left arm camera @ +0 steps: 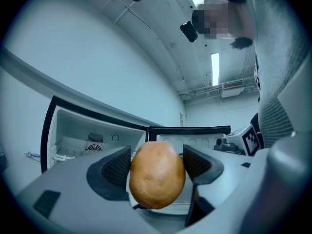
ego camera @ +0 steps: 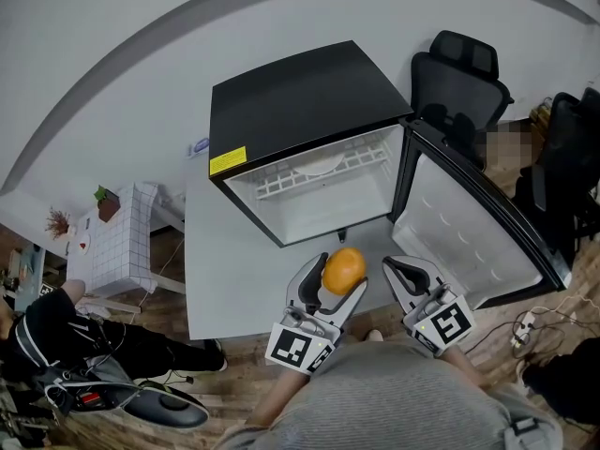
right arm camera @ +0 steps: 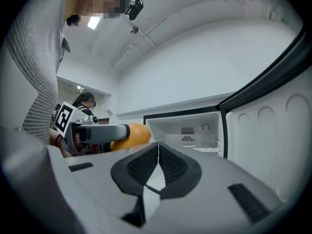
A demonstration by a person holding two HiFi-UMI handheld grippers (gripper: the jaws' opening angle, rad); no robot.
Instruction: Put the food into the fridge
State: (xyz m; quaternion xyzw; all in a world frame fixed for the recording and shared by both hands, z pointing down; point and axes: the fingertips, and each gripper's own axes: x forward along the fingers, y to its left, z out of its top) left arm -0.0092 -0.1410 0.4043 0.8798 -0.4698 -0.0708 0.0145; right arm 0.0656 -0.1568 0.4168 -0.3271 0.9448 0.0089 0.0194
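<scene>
While the left gripper [ego camera: 337, 277] is clamped on the roundish orange-brown food [left arm camera: 157, 174], the open fridge [ego camera: 309, 101] sits straight ahead with nothing I can see in between. Right gripper [ego camera: 392, 268] is pinched together on nothing, just beside the swung-out door [ego camera: 469, 223].

support: grey table [ego camera: 234, 284] | on it: black fridge [ego camera: 300, 101], door open
</scene>
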